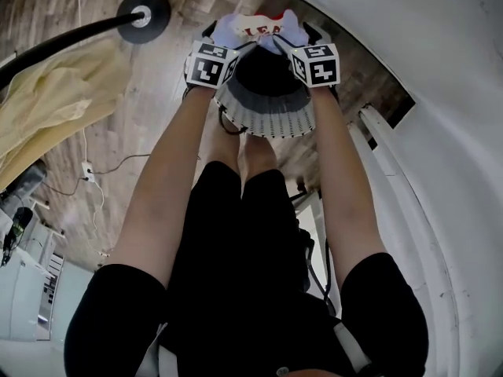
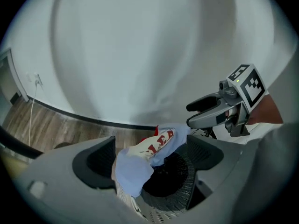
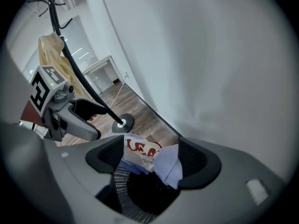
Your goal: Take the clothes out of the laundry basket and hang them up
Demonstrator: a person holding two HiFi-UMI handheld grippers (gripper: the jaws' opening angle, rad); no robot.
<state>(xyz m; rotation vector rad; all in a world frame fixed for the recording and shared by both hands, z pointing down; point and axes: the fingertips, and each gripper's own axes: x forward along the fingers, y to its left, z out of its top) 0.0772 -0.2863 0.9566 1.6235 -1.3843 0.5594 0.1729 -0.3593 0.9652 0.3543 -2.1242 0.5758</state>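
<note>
A grey mesh laundry basket [image 1: 271,115] stands on the wooden floor below me, its inside dark. A light blue and white garment with red lettering [image 1: 263,28] lies over its far rim. My left gripper [image 1: 214,38] and right gripper [image 1: 313,36] hang side by side above the basket, pointing steeply down at the garment. In the left gripper view the jaws [image 2: 149,155] stand wide apart with the garment [image 2: 140,160] between them, over the basket [image 2: 180,190]. The right gripper view shows the same: jaws [image 3: 152,155] apart, garment [image 3: 140,150] between, not squeezed.
A black coat stand has its round base [image 1: 145,10] on the floor left of the basket, with a yellow garment [image 1: 47,108] hanging from it. A white wall [image 1: 440,93] runs close on the right. A cable [image 1: 102,167] lies on the floor at left.
</note>
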